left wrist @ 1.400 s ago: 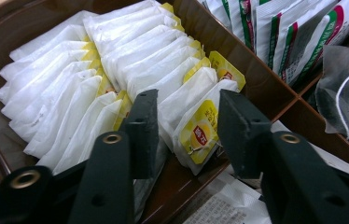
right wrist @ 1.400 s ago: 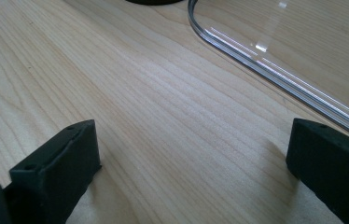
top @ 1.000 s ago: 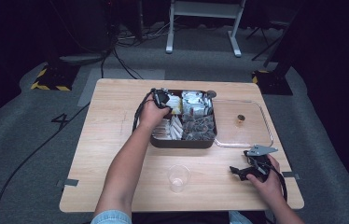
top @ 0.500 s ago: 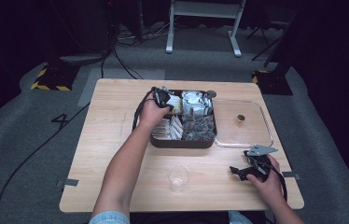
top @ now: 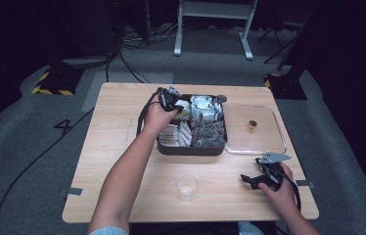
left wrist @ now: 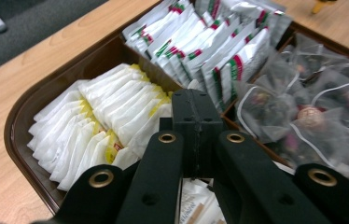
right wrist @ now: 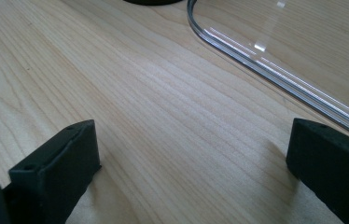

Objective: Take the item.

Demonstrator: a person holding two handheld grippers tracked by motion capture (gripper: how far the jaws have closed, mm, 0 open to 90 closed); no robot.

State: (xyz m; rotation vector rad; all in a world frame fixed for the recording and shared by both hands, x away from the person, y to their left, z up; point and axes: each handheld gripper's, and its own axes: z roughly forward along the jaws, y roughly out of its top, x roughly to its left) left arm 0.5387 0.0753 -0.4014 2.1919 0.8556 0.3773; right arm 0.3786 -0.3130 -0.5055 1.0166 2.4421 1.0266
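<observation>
Jaws pressed together on my left gripper over the tray's white packets — nothing pinched yet; right gripper spread, idle near the tray. Cup empty — everything's left.

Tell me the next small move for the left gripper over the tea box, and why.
Probably lift it straight up a little. The left gripper has its jaws together above the white-and-yellow sachets in the brown box, and no sachet is visibly pinched, so a lift would show whether it caught one.
</observation>
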